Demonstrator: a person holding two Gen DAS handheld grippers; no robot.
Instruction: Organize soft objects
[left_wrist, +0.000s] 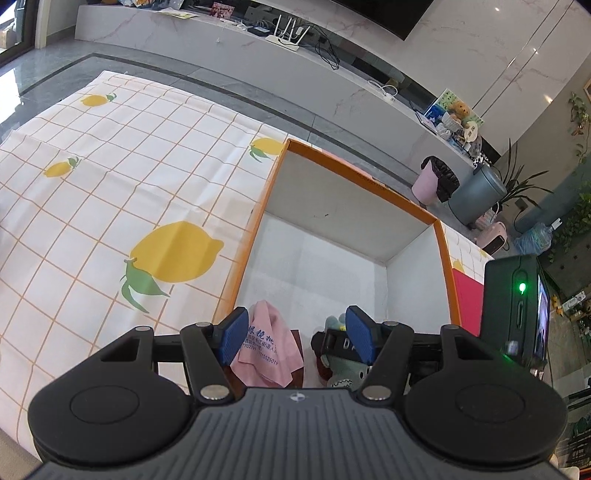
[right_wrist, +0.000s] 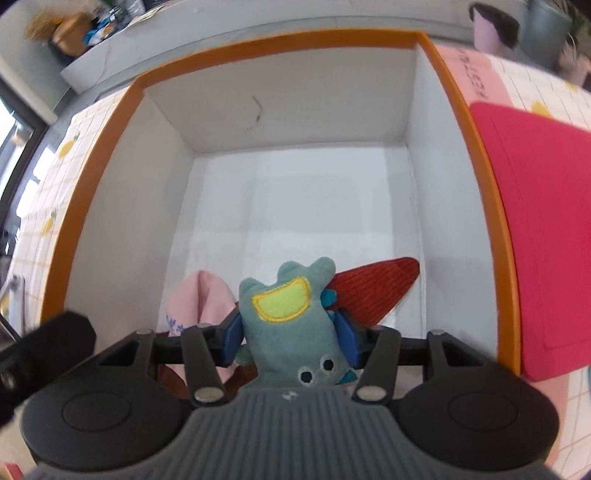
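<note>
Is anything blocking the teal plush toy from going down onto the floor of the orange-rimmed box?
Nothing visible blocks it. The teal plush toy hangs between the right hand-held gripper's fingers inside the orange-rimmed box, beside the pink cloth and red corduroy piece; the floor ahead is bare.

We find a teal plush toy (right_wrist: 291, 321), with a yellow patch and embroidered eyes, upside down inside the orange-rimmed white box (right_wrist: 295, 40). A pink printed cloth (right_wrist: 201, 299) lies crumpled beside it; a red corduroy piece (right_wrist: 373, 286) rests behind, touching it.
</note>
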